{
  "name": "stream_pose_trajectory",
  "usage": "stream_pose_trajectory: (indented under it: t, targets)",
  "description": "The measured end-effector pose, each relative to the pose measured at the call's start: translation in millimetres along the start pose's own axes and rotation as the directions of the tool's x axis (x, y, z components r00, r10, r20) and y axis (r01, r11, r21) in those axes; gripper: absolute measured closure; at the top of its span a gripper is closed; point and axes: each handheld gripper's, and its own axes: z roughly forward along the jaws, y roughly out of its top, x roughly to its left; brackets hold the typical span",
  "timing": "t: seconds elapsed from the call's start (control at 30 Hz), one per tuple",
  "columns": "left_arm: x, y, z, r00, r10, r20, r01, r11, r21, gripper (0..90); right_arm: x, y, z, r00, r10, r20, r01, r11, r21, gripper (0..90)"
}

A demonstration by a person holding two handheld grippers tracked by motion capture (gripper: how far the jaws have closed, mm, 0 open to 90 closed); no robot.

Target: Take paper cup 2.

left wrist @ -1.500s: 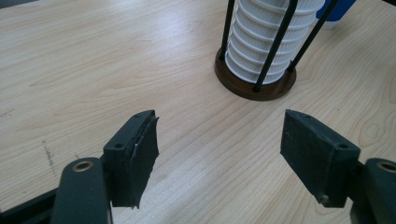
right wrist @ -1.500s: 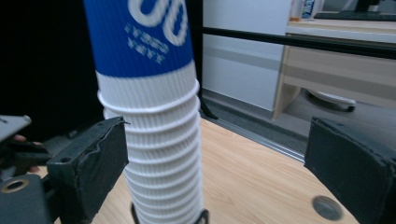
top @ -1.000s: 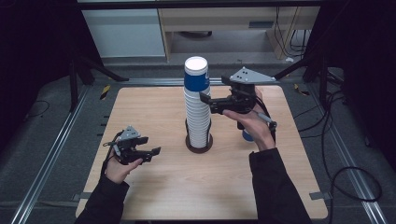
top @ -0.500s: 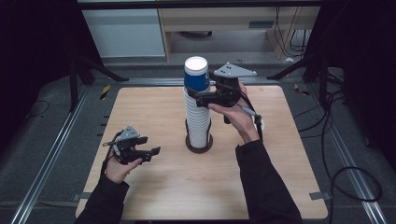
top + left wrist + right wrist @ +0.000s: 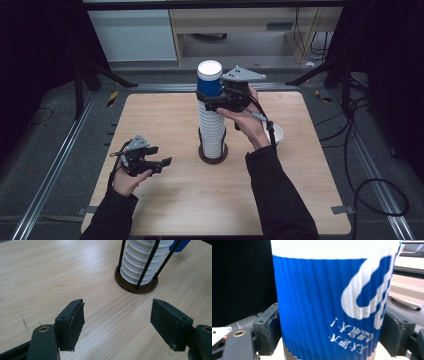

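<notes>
Right gripper view: the blue cup is blurred, its top and base cut off by the frame. High view: a white object lies partly hidden behind the right forearm.

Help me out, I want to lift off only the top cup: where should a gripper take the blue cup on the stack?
Grip the blue cup across its ribbed wall, coming level from the side as the right gripper does: it sits upside down, above the holder's rods.
</notes>
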Motion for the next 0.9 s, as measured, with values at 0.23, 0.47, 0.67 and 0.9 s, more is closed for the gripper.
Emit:
stream_pose_trajectory:
  t: [0.23,0.47,0.67,0.9]
  targets:
    - [-0.4,-0.4,0.4,1.0000,0.002,0.001,-0.002,1.0000,0.002,26.6,0.5,2.3,-1.7,0.9999,-0.017,0.001,0.017,1.000,0.014,18.2]
    - [-0.5,-2.5,-1.2,1.0000,-0.001,-0.005,0.001,1.0000,0.006,26.6,0.7,7.8,-5.1,0.9998,-0.019,-0.005,0.019,1.000,-0.008,19.1]
    - [-0.9,-3.3,-3.2,1.0000,-0.003,-0.007,0.003,1.0000,0.002,26.6,1.3,16.3,-8.7,0.9996,-0.026,-0.007,0.026,0.999,-0.021,19.6]
    - [-0.7,-3.6,-2.5,1.0000,-0.002,-0.007,0.002,1.0000,0.006,26.6,2.5,26.6,-12.8,0.9995,-0.032,-0.007,0.032,0.999,-0.042,19.8]
